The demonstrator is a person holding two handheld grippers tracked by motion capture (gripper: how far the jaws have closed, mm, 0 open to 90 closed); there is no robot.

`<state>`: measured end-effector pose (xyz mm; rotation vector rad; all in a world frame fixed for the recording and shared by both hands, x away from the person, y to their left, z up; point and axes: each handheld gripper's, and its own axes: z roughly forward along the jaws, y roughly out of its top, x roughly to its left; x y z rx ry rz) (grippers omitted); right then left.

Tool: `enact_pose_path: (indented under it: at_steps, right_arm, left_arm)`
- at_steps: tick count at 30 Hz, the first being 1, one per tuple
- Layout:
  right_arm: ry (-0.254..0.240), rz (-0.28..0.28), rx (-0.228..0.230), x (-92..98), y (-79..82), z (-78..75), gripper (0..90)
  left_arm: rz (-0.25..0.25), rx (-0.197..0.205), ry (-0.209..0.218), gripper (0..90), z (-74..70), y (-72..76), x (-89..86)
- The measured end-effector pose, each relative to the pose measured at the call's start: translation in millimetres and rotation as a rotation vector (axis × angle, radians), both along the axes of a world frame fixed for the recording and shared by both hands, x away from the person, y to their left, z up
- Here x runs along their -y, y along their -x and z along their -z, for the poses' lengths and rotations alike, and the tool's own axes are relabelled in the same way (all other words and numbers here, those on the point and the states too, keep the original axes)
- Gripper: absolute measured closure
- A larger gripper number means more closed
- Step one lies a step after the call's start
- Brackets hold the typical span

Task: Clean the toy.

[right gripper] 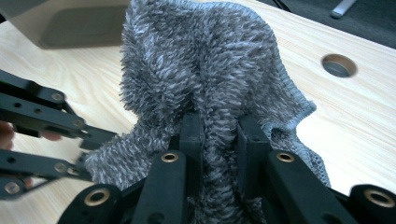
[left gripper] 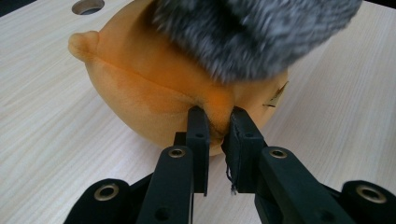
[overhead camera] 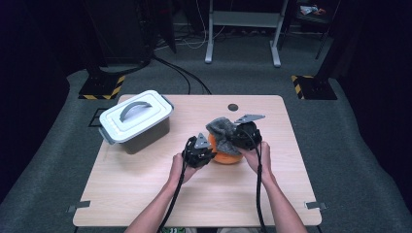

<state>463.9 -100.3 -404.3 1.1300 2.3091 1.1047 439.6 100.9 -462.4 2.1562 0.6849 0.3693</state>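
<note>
Fingers (left gripper: 198, 135) of the left gripper (left gripper: 218, 128) are clamped on a pinch of the orange plush toy (left gripper: 140, 88), low on its rounded side, fabric bunched between the pads. Fingers (right gripper: 191, 135) of the right gripper (right gripper: 218, 135) are clamped on a fold of the fuzzy grey cloth (right gripper: 210, 60), which stands up in a peak above the jaws.

In the high view the toy (overhead camera: 224, 156) sits on the wooden table (overhead camera: 145, 184) right of centre, with the grey cloth (overhead camera: 221, 130) draped over its top. Left gripper (overhead camera: 198, 151) is at its left side, right gripper (overhead camera: 247, 136) at its upper right. A lidded grey storage box (overhead camera: 137, 121) sits well apart at the table's far left.

Handling, by judgement: both items look light and soft. The plush dents under the pads, so a pinch holds it but it can squash, roll or drag on the smooth tabletop. Best hold looks like a seam or a bunched fold, as now, not the bare round face. The cloth is limp and shaggy and grips well, but it sags and stretches; its knitted edge (right gripper: 292, 116) looks like the firmest place to hold. It likely clings to the plush, so the left pinch probably has to anchor the toy while the cloth lifts off. Nothing fragile here.
</note>
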Motion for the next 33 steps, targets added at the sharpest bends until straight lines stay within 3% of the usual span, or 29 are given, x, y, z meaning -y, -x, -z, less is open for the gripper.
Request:
enact_pose_path:
  at_steps: [3, 6, 12, 21, 33]
  right_arm:
    - [0.003, -0.020, -0.005, -9.6, -0.6, 2.4, 75.6]
    - [0.053, -0.035, -0.007, -18.2, -2.7, 7.8, 75.7]
    - [0.044, -0.018, -0.009, -18.9, -3.6, 11.8, 75.8]
    - [0.049, -0.001, 0.002, -5.9, -3.5, 11.7, 75.8]
    - [0.034, 0.080, -0.015, 27.5, -3.3, 15.6, 75.7]
  left_arm:
    - [0.002, 0.003, 0.009, 80.3, 0.6, 0.6, 2.0]
    - [-0.001, 0.001, 0.000, 80.4, 0.9, 0.7, 2.9]
    - [-0.007, -0.012, 0.018, 80.5, 2.2, 0.2, 1.0]
    - [-0.014, -0.010, 0.020, 80.6, 2.1, 0.9, 1.5]
    - [-0.022, -0.026, 0.043, 80.6, 3.6, 0.3, 0.9]
